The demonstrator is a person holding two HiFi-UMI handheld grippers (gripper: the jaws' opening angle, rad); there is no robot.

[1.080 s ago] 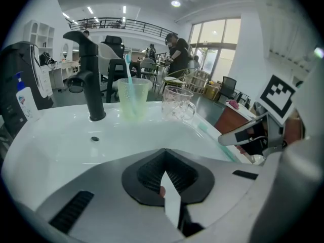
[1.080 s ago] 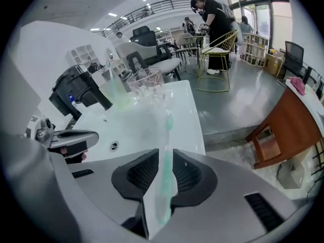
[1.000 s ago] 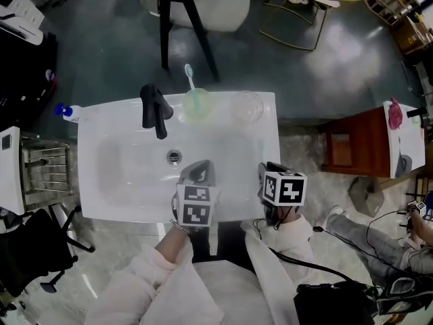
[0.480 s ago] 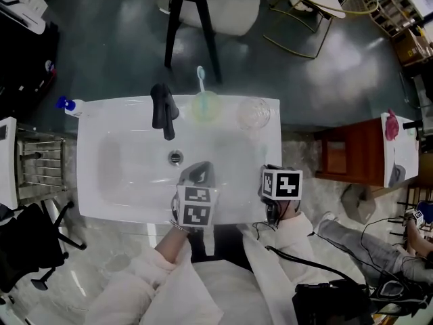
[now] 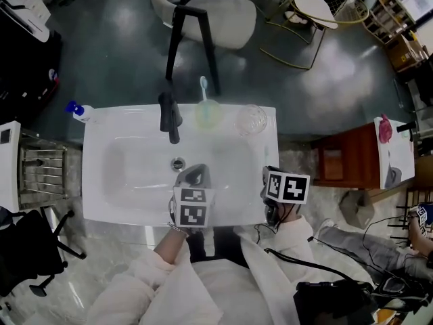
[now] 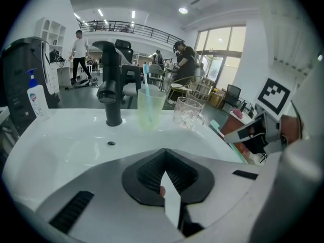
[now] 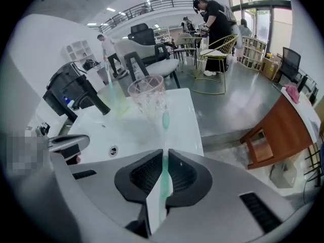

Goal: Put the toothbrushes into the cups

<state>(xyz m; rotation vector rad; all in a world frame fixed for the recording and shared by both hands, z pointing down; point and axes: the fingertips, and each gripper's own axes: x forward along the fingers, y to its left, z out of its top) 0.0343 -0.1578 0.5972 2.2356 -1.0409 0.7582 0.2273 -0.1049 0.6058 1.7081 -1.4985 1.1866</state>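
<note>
White sink (image 5: 108, 181) in open office, black faucet (image 5: 170, 116) at back. Green cup (image 5: 208, 114) behind basin, blue toothbrush (image 5: 203, 87) upright in it, bristles up. Clear cup (image 5: 251, 120) just beside, on right. Right gripper (image 7: 165, 158) clamped on green toothbrush (image 7: 164, 135), long axis running straight out along jaws, head pointing at clear cup, near its base. Left gripper (image 6: 163, 156) over sink front, jaws together, nothing between.

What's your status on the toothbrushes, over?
Left gripper shut, empty. Right gripper shut on green toothbrush, head aimed at empty clear cup. Second toothbrush stands in green cup. Nothing between brush and clear cup.
</note>
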